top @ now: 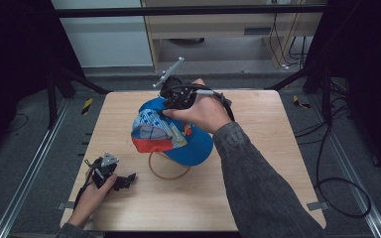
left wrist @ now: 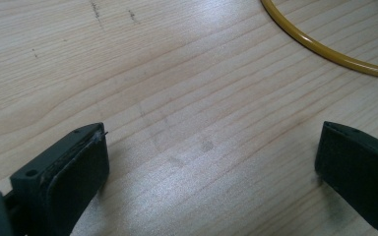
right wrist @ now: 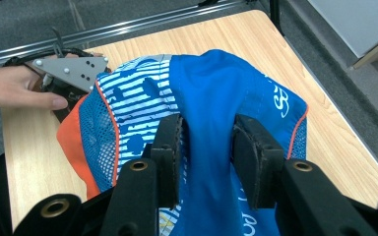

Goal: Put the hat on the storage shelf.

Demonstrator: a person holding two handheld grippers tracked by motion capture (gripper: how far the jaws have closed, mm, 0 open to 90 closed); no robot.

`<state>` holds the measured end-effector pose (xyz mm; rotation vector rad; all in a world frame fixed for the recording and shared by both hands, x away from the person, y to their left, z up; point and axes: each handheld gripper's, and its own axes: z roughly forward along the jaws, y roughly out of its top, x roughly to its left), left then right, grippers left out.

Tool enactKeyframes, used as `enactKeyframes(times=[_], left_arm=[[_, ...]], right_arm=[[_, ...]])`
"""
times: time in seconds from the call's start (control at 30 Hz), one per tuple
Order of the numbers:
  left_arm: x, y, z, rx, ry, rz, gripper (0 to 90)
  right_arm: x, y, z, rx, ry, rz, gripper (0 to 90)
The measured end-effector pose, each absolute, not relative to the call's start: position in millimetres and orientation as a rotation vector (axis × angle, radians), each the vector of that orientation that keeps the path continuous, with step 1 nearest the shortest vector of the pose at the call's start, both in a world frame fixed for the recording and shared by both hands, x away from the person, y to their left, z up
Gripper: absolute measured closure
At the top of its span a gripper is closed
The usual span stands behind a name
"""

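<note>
Two grippers: black, two-jawed, each in a bare hand on a pale wood-grain tabletop.
Cap: soft blue cloth with an orange mesh panel and a white-striped panel — it sits near the tabletop's middle, toward the far edge; white lettering on its side is too small to read.
Right gripper: jaws flank a raised fold of the blue cloth, pads at its sides.
Left gripper: jaws spread wide over bare wood by the near left corner, empty.
Ring: thin yellow hoop, partly under the cap's near edge.

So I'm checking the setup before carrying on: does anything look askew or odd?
Only the cap: it lies partly over the yellow ring, with a fold of its blue fabric bunched between the right gripper's jaws.
</note>
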<state>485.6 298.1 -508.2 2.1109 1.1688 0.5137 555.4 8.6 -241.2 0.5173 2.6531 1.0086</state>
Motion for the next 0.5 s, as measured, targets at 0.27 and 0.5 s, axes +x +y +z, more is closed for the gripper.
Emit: enactKeyframes(times=[0.27, 0.5], left_arm=[[485.6, 298.1, -508.2, 2.111, 1.169, 0.514, 0.0], [485.6, 298.1, -508.2, 2.111, 1.169, 0.514, 0.0]], right_arm=[[554.3, 8.0, -242.1, 0.522, 2.648, 1.016, 60.0], [554.0, 5.3, -242.0, 0.530, 2.645, 1.021, 57.2]])
